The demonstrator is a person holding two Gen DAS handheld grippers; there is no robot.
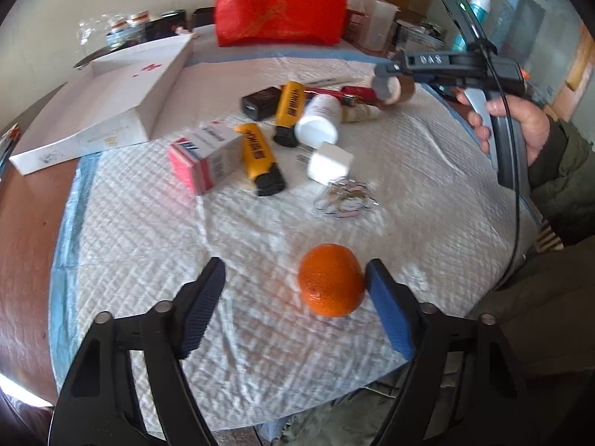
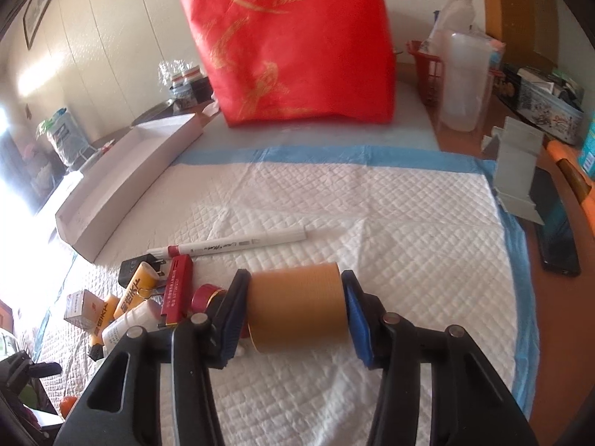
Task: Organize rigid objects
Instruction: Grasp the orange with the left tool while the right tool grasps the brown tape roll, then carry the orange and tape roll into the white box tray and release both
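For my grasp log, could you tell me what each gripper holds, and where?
Right gripper clamps the brown tape roll across its flat ends. Left gripper is open, holding nothing.

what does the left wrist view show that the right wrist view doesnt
Only the left wrist view shows the open left tongs around the orange, the white charger cube and the paper clips.

Only the right wrist view shows the white marker, the clear jug, the grey stand and the black phone.

Both show the right tongs shut on the tape roll, the red bag, the white box and the yellow tubes.
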